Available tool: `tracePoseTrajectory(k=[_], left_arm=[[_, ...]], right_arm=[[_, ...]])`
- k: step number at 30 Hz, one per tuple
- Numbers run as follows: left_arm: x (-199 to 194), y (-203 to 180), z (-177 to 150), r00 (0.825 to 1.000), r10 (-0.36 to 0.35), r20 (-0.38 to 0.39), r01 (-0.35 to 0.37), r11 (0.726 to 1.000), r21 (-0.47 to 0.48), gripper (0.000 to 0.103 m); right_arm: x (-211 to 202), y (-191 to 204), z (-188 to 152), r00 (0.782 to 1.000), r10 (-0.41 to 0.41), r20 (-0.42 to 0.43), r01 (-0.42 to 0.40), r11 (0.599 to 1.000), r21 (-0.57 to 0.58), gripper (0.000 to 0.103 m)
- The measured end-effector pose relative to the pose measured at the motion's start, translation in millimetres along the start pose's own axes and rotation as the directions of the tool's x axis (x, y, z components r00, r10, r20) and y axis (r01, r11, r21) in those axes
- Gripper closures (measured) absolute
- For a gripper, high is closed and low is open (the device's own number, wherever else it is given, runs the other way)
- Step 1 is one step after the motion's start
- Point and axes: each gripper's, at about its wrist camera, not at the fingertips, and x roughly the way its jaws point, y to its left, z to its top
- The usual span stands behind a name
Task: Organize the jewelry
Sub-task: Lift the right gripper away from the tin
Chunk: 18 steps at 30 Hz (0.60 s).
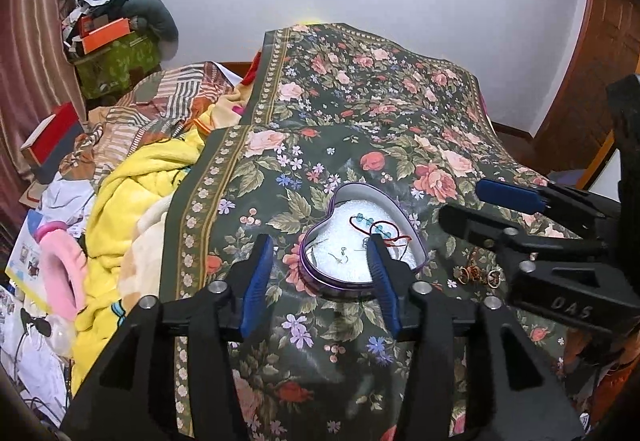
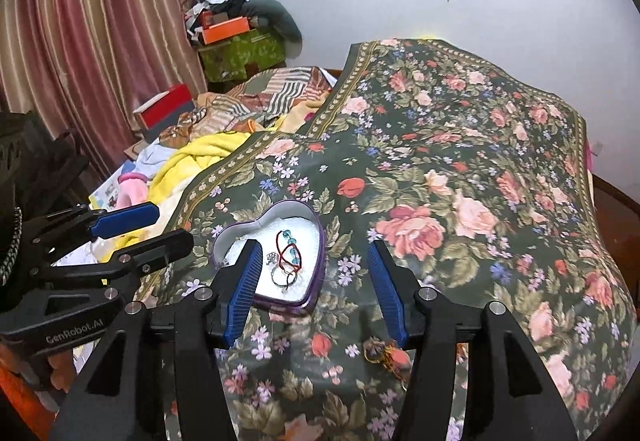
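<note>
Tongs read "GenRobot.AI" on left tongs point(image 2: 152, 229), "DAS" on right tongs point(image 1: 476, 201).

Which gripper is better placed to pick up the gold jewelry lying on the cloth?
Probably the right gripper: the gold jewelry pieces lie near its open fingers, outside the purple heart-shaped tin. The left gripper hovers open at the tin.

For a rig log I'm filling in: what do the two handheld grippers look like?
Both are black plastic with silver bolts and blue ribbed finger pads. The left gripper has "GenRobot.AI" on its side in the right wrist view; the right gripper shows "DAS" in the left wrist view.
</note>
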Motion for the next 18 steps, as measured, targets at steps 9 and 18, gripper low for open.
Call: tracePoseTrajectory(k=[9, 18], left_arm=[[-23.9, -17.8, 0.8, 0.999, -0.016, 0.031, 0.015, 1.0, 0.02, 0.053], [-34.2, -55.8, -1.6, 0.997, -0.066, 0.036, 0.063, 0.995, 0.075, 0.05]], right_arm=[[-36.6, -15.8, -12.7, 0.999, -0.036, 0.037, 0.035, 0.999, 0.027, 0.052], [-61.5, -57.0, -32.7, 0.992, -0.121, 0.03, 0.119, 0.989, 0.083, 0.051]])
